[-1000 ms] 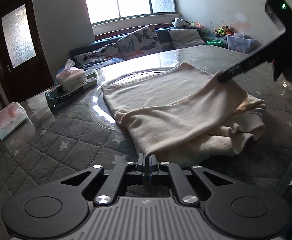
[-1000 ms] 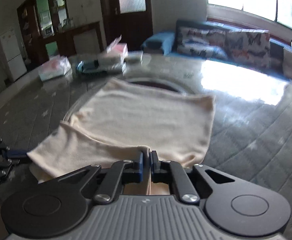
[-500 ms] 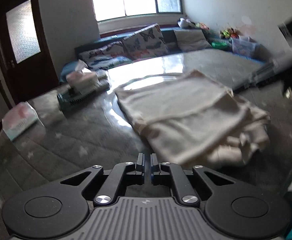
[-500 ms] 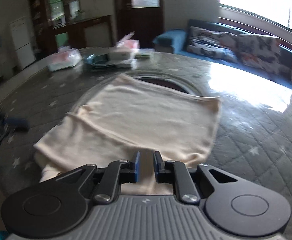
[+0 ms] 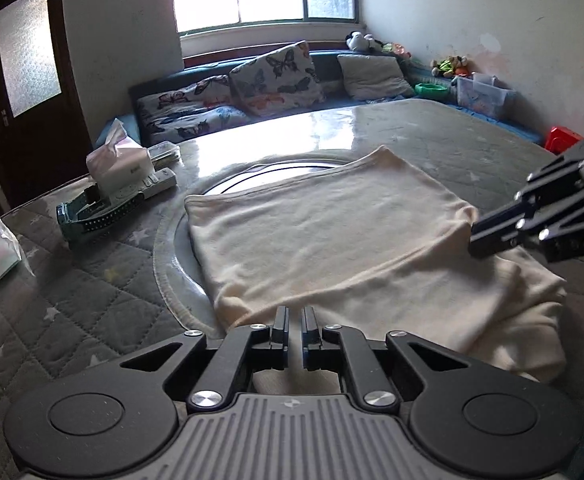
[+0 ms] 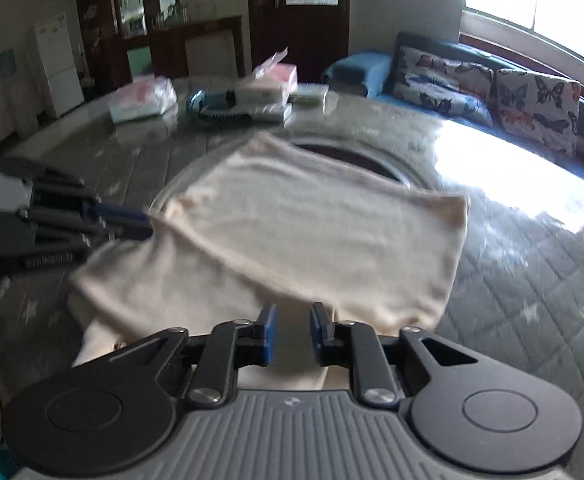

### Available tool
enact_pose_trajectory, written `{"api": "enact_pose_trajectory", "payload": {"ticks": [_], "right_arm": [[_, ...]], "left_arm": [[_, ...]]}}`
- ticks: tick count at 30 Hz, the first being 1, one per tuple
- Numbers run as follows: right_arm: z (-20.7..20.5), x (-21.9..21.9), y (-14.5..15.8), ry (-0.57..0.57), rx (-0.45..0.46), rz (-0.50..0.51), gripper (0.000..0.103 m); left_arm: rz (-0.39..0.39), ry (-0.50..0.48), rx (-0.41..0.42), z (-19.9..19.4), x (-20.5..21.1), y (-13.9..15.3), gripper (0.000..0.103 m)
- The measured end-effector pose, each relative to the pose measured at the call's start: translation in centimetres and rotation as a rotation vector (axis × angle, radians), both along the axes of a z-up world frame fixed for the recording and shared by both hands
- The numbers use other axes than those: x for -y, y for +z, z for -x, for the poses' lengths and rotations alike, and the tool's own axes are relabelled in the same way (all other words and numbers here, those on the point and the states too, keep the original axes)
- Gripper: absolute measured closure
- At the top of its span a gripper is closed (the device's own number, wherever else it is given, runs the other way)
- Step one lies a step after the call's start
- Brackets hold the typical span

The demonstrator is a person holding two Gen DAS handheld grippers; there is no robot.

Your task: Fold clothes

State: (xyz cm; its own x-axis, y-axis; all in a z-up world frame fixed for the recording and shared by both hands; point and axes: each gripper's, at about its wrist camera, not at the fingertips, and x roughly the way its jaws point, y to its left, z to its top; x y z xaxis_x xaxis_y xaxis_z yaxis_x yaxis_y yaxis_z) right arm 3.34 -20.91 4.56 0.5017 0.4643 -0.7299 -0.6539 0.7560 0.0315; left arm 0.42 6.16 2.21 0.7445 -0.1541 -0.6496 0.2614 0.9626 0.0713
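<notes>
garment [image 5: 331, 240]: cream knit, soft, folded rectangle, flat on quilted grey table [image 5: 92, 300]
basket [image 5: 92, 216]: perforated, holds tissue box [image 5: 120, 164]
left gripper [image 5: 295, 322]: narrow gap, nothing pinched
right gripper [image 6: 292, 320]: jaws opening, nothing between them

Left matte-black two-finger gripper [image 5: 295, 330]: 2 slim black fingers on angled link arms, 4 silver screw heads at the pivots, 2 round black discs at the outer corners, grey ribbed plate at centre with a small cross-in-circle mark.

Right matte-black two-finger gripper [image 6: 293, 332]: same build, same ribbed grey plate; blue pads line the inner faces of both fingers.
</notes>
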Motion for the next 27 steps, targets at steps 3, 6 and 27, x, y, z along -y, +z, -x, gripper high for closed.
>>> {"api": "enact_pose_trajectory", "payload": {"ticks": [3, 6, 27], "right_arm": [[-1.5, -0.5, -0.8, -0.016, -0.014, 0.012, 0.083], [-1.9, 0.0, -1.6, -0.026, -0.04, 0.022, 0.083], [7.0, 3.0, -0.1, 0.201, 0.05, 0.223, 0.06]], "left_arm": [[-0.014, 0.009, -0.024, -0.9, -0.3, -0.6, 0.093], [-0.033, -0.003, -0.02, -0.5, -0.3, -0.8, 0.092], [-0.281, -0.424, 0.081, 10.9, 4.8, -1.5, 0.074]]}}
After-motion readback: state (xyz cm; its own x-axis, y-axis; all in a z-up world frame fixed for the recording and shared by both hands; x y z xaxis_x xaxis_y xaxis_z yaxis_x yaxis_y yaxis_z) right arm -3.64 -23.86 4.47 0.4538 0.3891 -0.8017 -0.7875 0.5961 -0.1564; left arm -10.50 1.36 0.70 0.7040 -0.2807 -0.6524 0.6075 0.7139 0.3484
